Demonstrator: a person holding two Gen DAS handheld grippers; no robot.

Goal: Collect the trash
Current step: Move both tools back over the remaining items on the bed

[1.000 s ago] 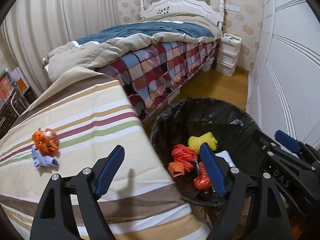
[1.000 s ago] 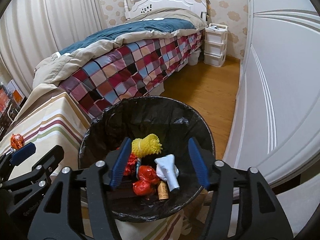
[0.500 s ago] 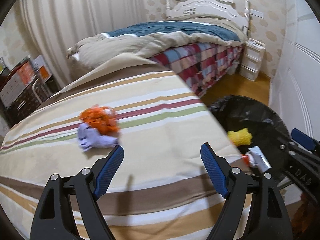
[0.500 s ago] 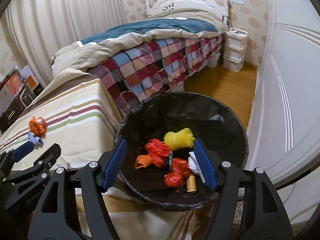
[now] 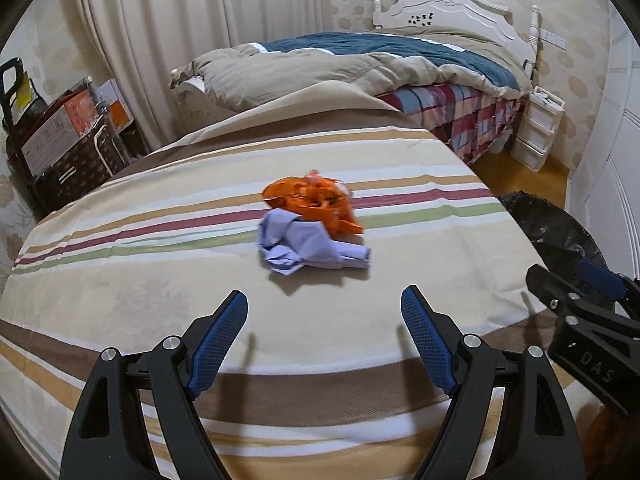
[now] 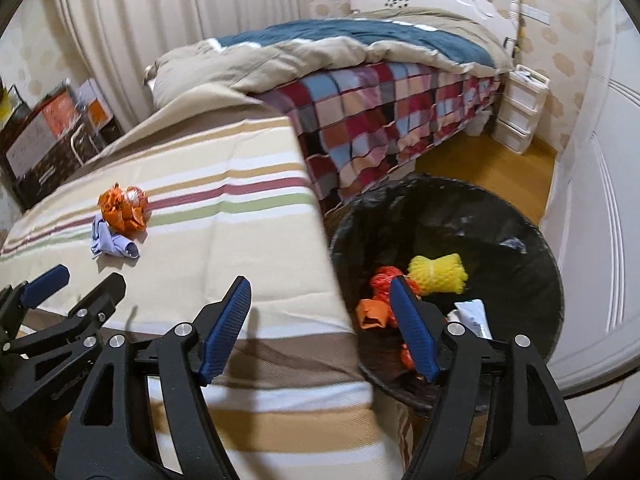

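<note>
A crumpled orange wrapper (image 5: 312, 204) and a crumpled lilac paper (image 5: 308, 248) lie touching each other on the striped tablecloth (image 5: 160, 264). My left gripper (image 5: 324, 312) is open and empty, just short of the lilac paper. My right gripper (image 6: 320, 300) is open and empty over the cloth's right edge, beside the black-lined trash bin (image 6: 532, 248). The bin holds a yellow net (image 6: 438, 274), orange scraps (image 6: 372, 312) and a white tube (image 6: 474, 316). Both pieces of trash also show in the right wrist view, orange (image 6: 124, 208) and lilac (image 6: 112, 242).
A bed with a plaid cover (image 6: 400, 116) stands behind the table. A white drawer unit (image 6: 518, 116) sits by the far wall. White wardrobe doors (image 6: 600, 200) run along the right. Boxes (image 5: 60, 132) stand at the left. The bin's rim shows at the right in the left wrist view (image 5: 560, 232).
My left gripper has swung left from the bin to face the two pieces of trash on the cloth. My right gripper has shifted left, from over the bin to the cloth's edge.
</note>
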